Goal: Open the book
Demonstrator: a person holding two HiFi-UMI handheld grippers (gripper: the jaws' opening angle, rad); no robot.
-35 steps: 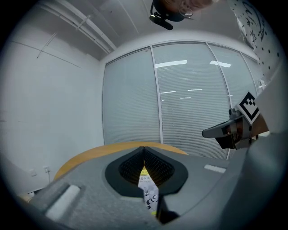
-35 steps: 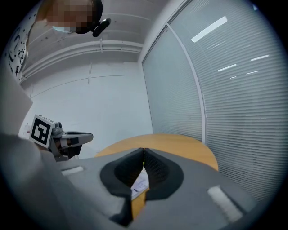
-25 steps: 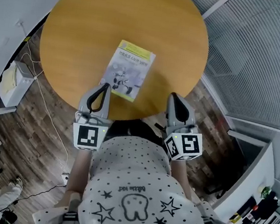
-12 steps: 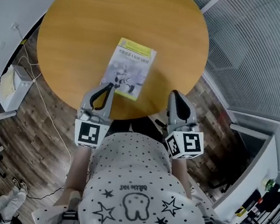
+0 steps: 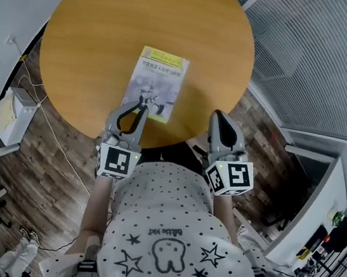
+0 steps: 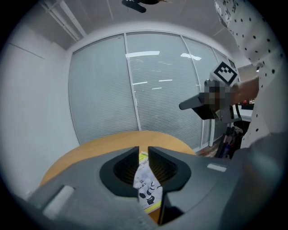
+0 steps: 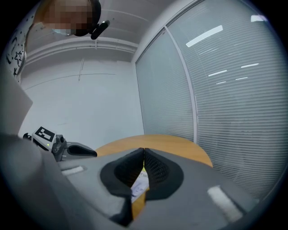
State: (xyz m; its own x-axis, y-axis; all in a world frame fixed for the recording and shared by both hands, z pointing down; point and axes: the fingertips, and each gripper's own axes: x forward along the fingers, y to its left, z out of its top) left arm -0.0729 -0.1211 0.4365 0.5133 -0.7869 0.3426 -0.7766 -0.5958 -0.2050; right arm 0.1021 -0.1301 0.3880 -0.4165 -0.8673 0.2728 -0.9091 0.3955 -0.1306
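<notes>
Wooden surface (image 5: 99, 28) holds the closed book (image 5: 158, 81) near its edge. The left hand-held gripper (image 5: 141, 103) (jaws just parting, empty) hangs over it; the right hand-held gripper (image 5: 218, 115) is clenched.

Round wooden desk (image 5: 97, 41) standing on dark plank floor (image 5: 47, 168); white box (image 5: 11, 115) sitting off desk's left edge; slatted blinds (image 5: 325, 60) running beyond desk's right edge.

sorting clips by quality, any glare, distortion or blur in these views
Head view: sharp, evenly lit, book and table clear. Left gripper view: heavy fisheye, dark corners, light streaks on the glass wall. Right gripper view: same fisheye and streaks.
</notes>
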